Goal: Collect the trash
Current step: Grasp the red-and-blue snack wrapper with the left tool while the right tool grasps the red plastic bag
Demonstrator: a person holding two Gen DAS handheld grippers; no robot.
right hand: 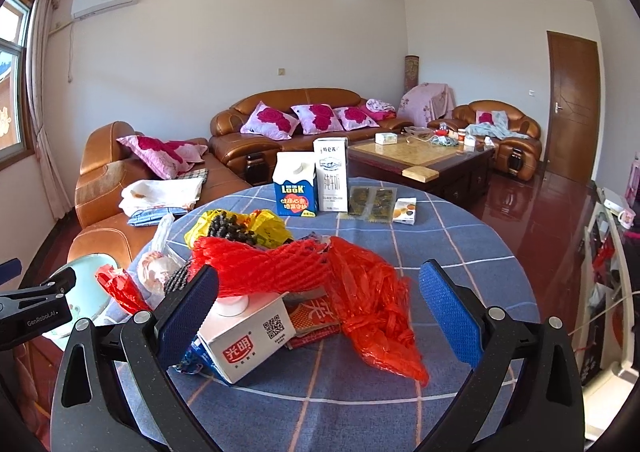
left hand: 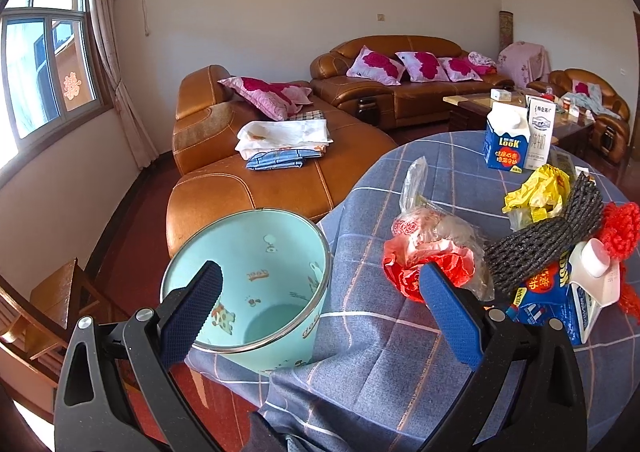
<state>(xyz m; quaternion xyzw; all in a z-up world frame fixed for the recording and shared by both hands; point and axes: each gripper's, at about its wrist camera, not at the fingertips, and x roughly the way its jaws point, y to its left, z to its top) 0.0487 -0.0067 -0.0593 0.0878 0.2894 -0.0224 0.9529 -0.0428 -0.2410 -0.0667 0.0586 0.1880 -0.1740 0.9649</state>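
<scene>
Where cartons stand: blue "LOOK" carton (right hand: pixel 295 192), upright on table (right hand: pixel 460 252).

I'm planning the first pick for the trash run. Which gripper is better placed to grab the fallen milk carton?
Right. The right gripper is open with the fallen milk carton right between its fingers. The left gripper, also open, faces the gap between the bin and the trash pile, with the carton off to its side.
</scene>
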